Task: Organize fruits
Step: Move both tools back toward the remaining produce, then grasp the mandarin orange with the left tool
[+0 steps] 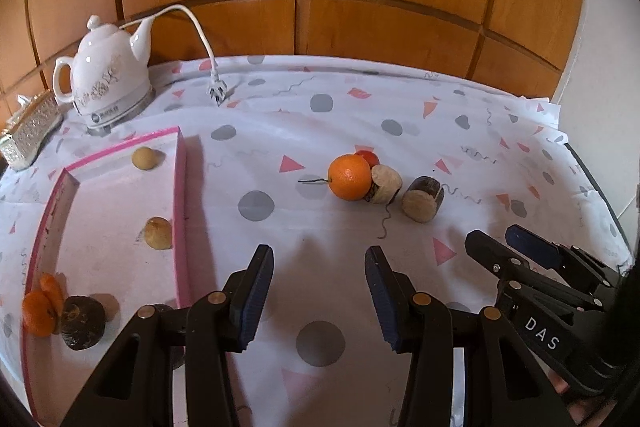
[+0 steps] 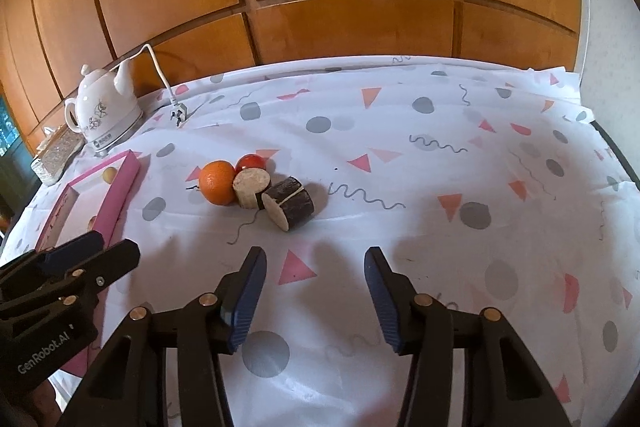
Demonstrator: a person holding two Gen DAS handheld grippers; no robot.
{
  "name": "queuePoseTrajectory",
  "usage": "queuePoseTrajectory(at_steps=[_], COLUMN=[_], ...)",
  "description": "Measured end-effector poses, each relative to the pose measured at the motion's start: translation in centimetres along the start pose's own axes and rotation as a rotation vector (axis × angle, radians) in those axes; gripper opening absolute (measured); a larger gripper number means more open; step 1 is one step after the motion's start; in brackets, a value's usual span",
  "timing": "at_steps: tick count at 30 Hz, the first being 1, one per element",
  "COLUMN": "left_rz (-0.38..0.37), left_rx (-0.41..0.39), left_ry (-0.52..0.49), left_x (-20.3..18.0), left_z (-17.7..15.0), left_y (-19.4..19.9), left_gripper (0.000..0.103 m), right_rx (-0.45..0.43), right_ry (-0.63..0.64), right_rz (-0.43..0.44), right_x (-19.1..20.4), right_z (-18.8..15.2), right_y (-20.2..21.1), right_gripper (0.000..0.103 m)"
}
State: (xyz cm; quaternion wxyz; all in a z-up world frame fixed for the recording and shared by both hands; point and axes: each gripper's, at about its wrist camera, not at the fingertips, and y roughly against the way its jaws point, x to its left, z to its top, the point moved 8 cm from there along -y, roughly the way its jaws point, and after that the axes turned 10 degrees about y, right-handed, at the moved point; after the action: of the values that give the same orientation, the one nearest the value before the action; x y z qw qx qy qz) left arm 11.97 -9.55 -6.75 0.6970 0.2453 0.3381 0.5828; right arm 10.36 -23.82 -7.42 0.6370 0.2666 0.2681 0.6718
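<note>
An orange (image 1: 349, 177) (image 2: 216, 182) lies mid-table with a small red fruit (image 1: 369, 157) (image 2: 252, 161) behind it and two wood log pieces (image 1: 422, 199) (image 2: 288, 207) to its right. A pink-rimmed tray (image 1: 181, 211) (image 2: 120, 195) on the left holds two tan fruits (image 1: 158, 233), a peeled tangerine (image 1: 40, 309) and a dark fruit (image 1: 83, 323). My left gripper (image 1: 319, 291) is open and empty, near the tray's right wall. My right gripper (image 2: 315, 291) is open and empty, short of the logs. Each gripper shows in the other's view (image 1: 516, 251) (image 2: 100, 247).
A white ceramic kettle (image 1: 108, 79) (image 2: 102, 111) stands at the back left, its cord and plug (image 1: 218, 93) on the cloth. A glittery box (image 1: 30, 133) sits left of it. Wood panelling backs the table; the table's right edge (image 1: 600, 187) curves past.
</note>
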Motion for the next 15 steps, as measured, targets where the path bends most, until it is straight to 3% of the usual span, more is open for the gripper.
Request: queuePoseTrajectory(at_steps=[2, 15], left_rz=[0.000, -0.026], left_rx=[0.007, 0.051], left_ry=[0.009, 0.080], left_x=[-0.1, -0.8], left_z=[0.1, 2.3], left_y=[-0.4, -3.7], left_gripper=[0.048, 0.048], right_rx=[0.006, 0.034], right_ry=[-0.001, 0.065], right_rz=[0.006, 0.051], right_x=[0.0, 0.9], right_z=[0.0, 1.0], right_y=[-0.4, -2.8], right_gripper=[0.046, 0.046])
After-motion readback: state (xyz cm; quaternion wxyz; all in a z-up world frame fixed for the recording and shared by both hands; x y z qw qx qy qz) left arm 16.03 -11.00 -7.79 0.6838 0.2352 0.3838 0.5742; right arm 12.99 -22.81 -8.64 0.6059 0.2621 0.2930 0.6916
